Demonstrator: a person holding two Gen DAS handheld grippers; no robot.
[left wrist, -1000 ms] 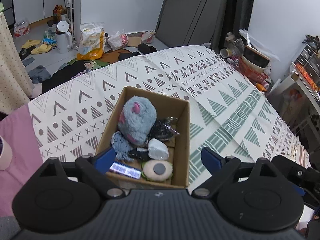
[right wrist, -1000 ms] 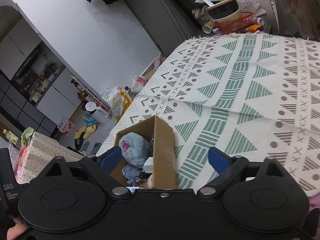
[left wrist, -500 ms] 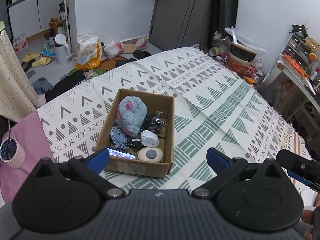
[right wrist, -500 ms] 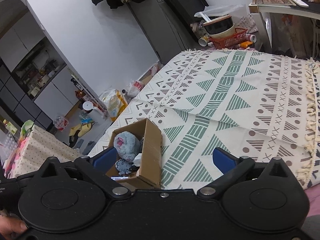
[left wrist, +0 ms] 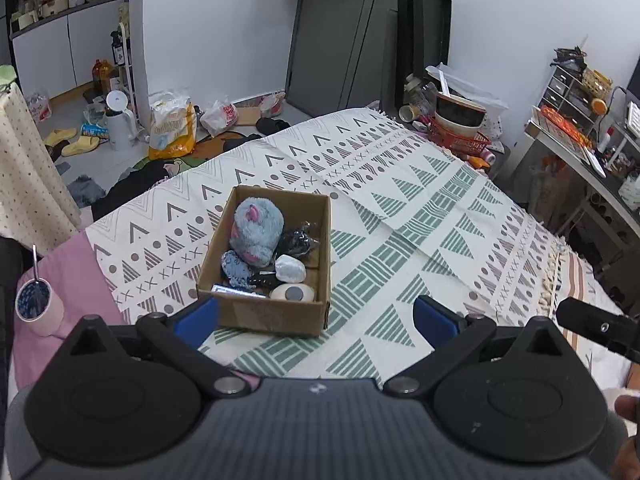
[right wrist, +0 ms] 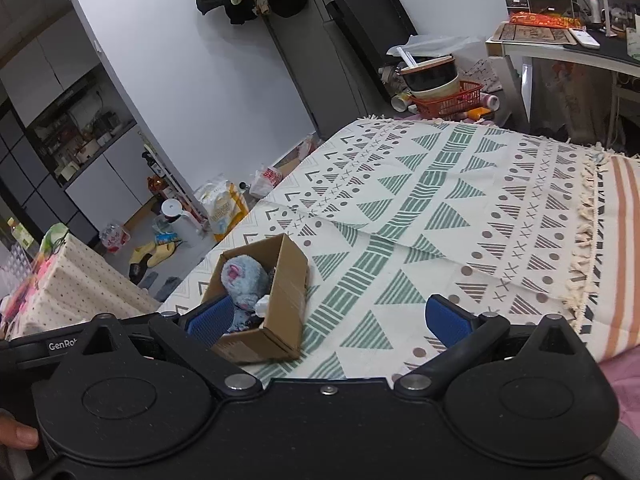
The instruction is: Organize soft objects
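Note:
A brown cardboard box (left wrist: pixel 276 316) (right wrist: pixel 286 300) rests on the patterned bed cover (left wrist: pixel 420 216) (right wrist: pixel 440 216). Inside lie a fluffy blue-and-pink plush (left wrist: pixel 256 230) (right wrist: pixel 244 276), a small blue knitted toy (left wrist: pixel 236 266), a black crinkly bundle (left wrist: pixel 296 240), a white pouch (left wrist: pixel 291 269) and a cream oval with a grey disc (left wrist: pixel 292 292). My left gripper (left wrist: pixel 316 318) hangs open above and in front of the box, holding nothing. My right gripper (right wrist: pixel 326 320) is open too, to the box's right, its left pad overlapping the box in view.
A pink cup (left wrist: pixel 38 308) stands on the pink sheet at the left. The floor beyond the bed holds bags, yellow slippers (left wrist: pixel 72 142) and a white kettle (left wrist: pixel 118 120). A red basket with bowls (right wrist: pixel 444 92) and a cluttered desk (right wrist: pixel 560 40) are at the far right.
Both grippers have pulled back and up from the box, which now looks smaller and farther. The box's contents have not shifted. Both stay open.

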